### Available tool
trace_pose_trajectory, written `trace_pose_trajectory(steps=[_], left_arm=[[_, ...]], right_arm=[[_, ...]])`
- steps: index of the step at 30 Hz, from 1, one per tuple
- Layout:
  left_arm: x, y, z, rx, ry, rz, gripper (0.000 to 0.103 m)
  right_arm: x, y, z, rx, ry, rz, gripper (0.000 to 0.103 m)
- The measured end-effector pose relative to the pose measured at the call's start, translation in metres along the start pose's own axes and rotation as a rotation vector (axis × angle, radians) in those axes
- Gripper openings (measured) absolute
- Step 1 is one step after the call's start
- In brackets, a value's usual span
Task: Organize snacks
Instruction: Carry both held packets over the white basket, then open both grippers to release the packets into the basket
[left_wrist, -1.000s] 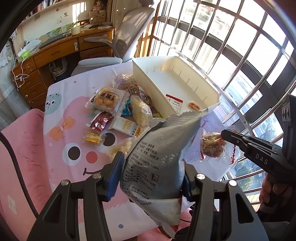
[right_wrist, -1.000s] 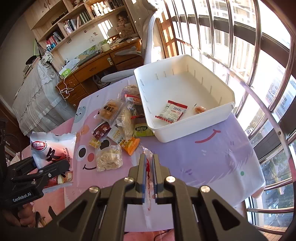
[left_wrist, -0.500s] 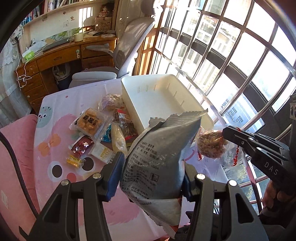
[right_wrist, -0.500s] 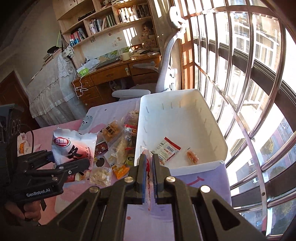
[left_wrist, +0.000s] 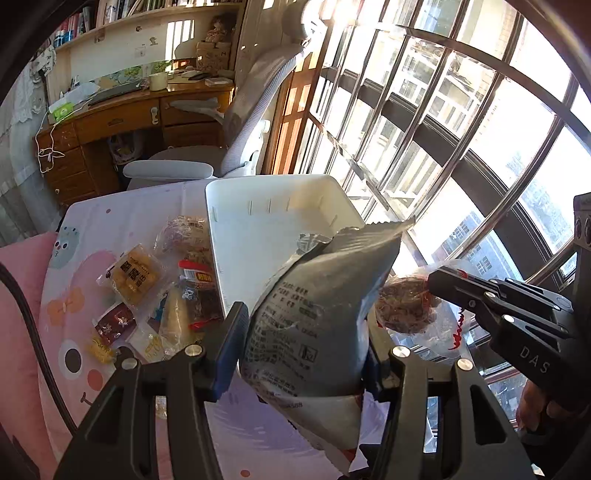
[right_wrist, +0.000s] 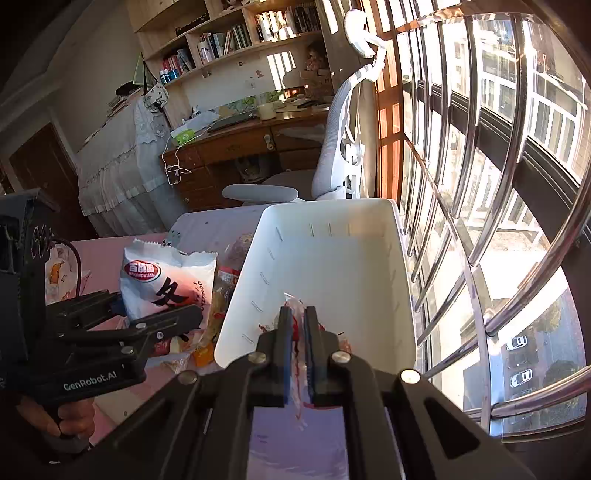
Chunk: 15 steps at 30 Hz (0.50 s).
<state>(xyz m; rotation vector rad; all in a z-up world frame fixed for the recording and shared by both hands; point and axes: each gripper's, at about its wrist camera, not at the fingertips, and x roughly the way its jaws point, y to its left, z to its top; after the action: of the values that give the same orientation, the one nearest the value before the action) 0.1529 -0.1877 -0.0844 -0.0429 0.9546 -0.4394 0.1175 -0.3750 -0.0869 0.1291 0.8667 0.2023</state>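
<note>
Across the left wrist view, the left gripper (left_wrist: 301, 343) fingers stand partly apart, clamping a grey snack bag (left_wrist: 317, 314) above the near end of the white bin (left_wrist: 266, 236); loose snacks (left_wrist: 147, 291) lie on the bench (left_wrist: 122, 206). Seen from the right wrist, the right gripper (right_wrist: 297, 350) fingers, nearly closed, pinch a clear wrapper (right_wrist: 295, 328) over the bin.

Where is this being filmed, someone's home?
Most likely a home study or bedroom: a wooden desk with an office chair, bookshelves above, and a cartoon-print cloth spread with snacks.
</note>
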Motion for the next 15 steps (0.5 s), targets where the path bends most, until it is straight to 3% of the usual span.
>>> trace_pose_trajectory(steps=[5,8,9,15], left_arm=[[0.013,-0.011,0.006,-0.013,-0.001,0.005,0.054],[0.014,-0.014,0.008,-0.013,-0.004,0.013,0.077],[0.014,-0.015,0.007,-0.012,-0.006,0.021,0.081],[0.014,-0.009,0.003,-0.040,0.020,0.029,0.081]], right_arm=[[0.004,-0.017,0.002,-0.002,0.013,0.016,0.009],[0.007,-0.026,0.001,0.023,0.022,0.042,0.010],[0.009,-0.029,0.001,0.031,0.031,0.044,0.010],[0.016,-0.039,-0.004,0.077,0.066,0.059,0.021]])
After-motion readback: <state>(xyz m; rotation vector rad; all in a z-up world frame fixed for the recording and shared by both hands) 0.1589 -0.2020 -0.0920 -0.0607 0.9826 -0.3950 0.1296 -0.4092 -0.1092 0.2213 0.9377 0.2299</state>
